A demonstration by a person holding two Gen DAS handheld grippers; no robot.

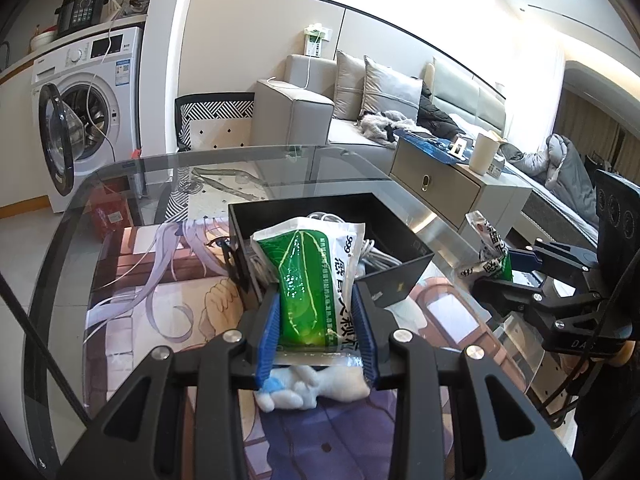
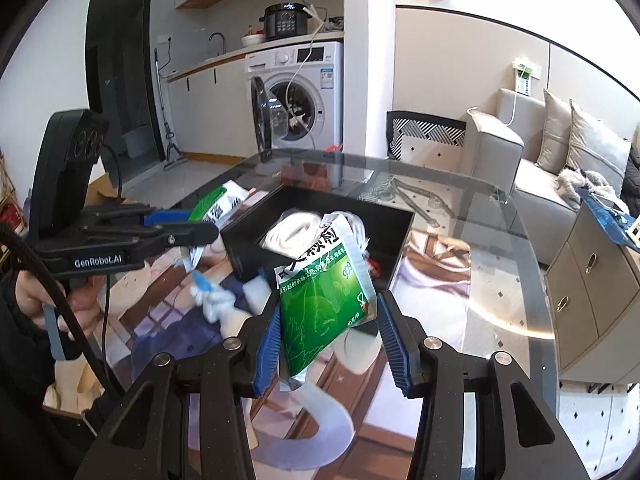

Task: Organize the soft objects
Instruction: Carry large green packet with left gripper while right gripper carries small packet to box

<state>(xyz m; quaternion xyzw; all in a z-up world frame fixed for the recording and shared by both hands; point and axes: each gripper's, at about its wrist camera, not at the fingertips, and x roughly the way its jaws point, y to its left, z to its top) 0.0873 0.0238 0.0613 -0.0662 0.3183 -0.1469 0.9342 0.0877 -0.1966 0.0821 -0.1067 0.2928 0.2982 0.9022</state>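
My left tongs [image 1: 318, 320] clamp one green packet [image 1: 312, 276], my right tongs [image 2: 330, 338] pinch another green packet [image 2: 326, 312], both held above the glass bench [image 1: 120, 184] near the black box [image 1: 400, 236]

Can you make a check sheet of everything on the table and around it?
Surface: glass table over a cartoon mat.
Job's things: two green packets; black box holding white cable; white plush toy on the mat.
Clutter: nothing seen.
Grippers: left gripper shut on one packet; right gripper pinching the other.
Cables: black cord by the hand.
Surroundings: washing machine, sofa.
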